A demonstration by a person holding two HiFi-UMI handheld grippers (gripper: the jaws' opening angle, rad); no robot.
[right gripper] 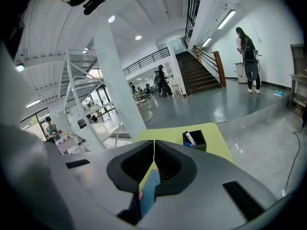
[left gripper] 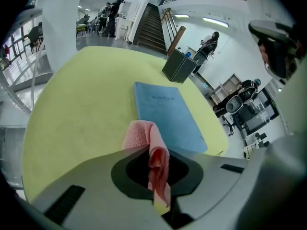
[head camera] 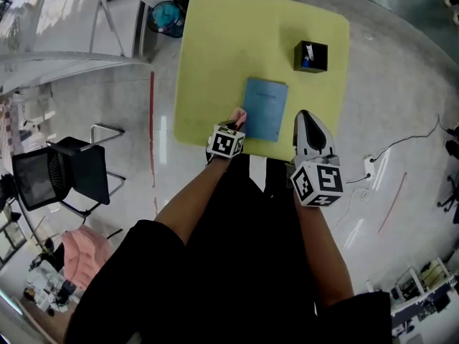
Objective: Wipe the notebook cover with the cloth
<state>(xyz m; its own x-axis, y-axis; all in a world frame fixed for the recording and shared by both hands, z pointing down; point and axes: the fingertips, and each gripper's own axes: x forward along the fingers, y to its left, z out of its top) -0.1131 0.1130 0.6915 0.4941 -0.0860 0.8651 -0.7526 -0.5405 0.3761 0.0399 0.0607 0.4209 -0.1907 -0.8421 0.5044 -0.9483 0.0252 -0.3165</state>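
Big square table with a yellow-green top point(head camera: 215, 63), standing on a shiny pale floor. Flat on it, near the front edge and a bit right of the middle: thin blue notebook point(head camera: 265, 108), closed, cover facing up.

Just right of the notebook, over the front part of the table: grey right gripper point(head camera: 304, 117), jaws pressed together with nothing between them.

At the notebook's near left corner: left gripper point(head camera: 235, 124), pointing toward the notebook.

Farther back on the table, toward the right side and well apart from the notebook: small black open box point(head camera: 310, 56) with pens standing in it.

Smallest of all: soft pink cloth point(left gripper: 146, 138), pinched tight between the left gripper's jaws. Bunched up and sticking out past them, just beside the notebook's near edge. Cannot tell whether touching the cover.
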